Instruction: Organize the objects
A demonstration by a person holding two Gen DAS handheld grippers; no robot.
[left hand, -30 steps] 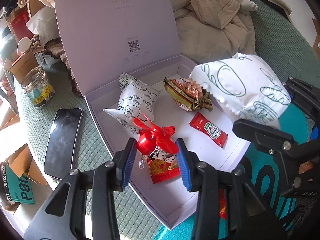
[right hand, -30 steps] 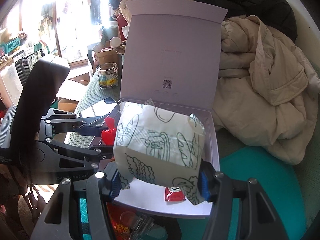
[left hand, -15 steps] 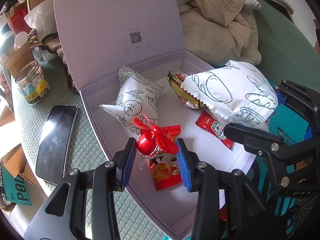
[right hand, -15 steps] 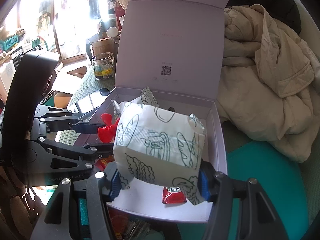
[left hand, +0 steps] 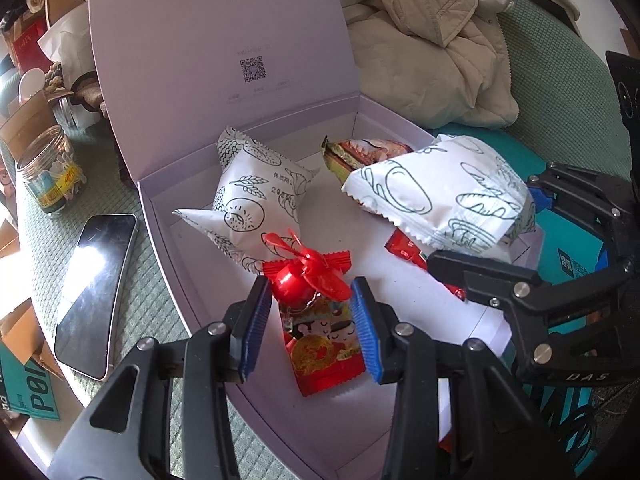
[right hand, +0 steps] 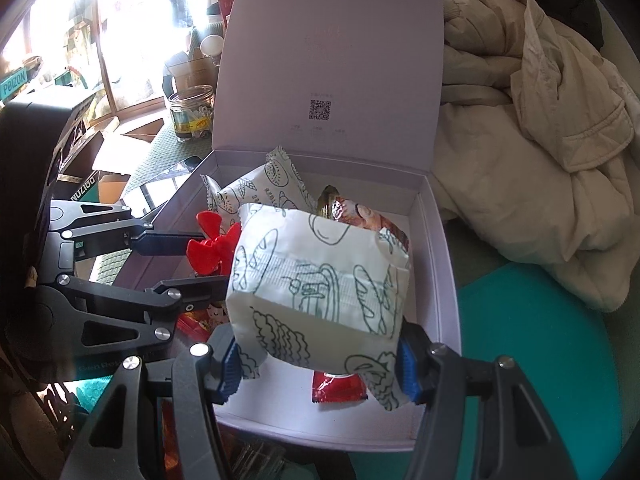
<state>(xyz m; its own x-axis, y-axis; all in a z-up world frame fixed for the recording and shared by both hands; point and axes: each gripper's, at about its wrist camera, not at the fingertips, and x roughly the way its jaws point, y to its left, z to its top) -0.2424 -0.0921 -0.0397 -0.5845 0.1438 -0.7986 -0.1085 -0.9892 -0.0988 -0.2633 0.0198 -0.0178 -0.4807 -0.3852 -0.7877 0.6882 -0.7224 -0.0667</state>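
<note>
The right tool (right hand: 320,364) pinches a white bread packet (right hand: 320,280) by its 2 sides and holds it over the open lilac box (right hand: 444,280), above the near right part of the box floor. The packet looks light, puffy and soft, with a slick film wrapper, so a hard squeeze would likely crush what is inside; the flanks, as now, seem a fair place to hold, and the crimped end seams would be safer still. The left tool (left hand: 308,316) has its jaws nearly pressed together on a small red fan toy (left hand: 304,272), held above a red snack packet (left hand: 324,348) lying at the box's near edge. The toy's thin blades look brittle and best left alone, with the hold taken on its round body. Already in the box are a second white packet (left hand: 256,204), a gold-and-red snack bar (left hand: 360,152) at the back and a red ketchup sachet (right hand: 338,388) under the carried packet, so free floor is scarce and the 2 tools stand near each other. The upright lid (left hand: 216,40) bars the far side. Outside, on the green quilted surface, lie a phone (left hand: 96,292) and a glass jar (left hand: 50,172), with a beige jacket (right hand: 540,140) heaped to the right.
</note>
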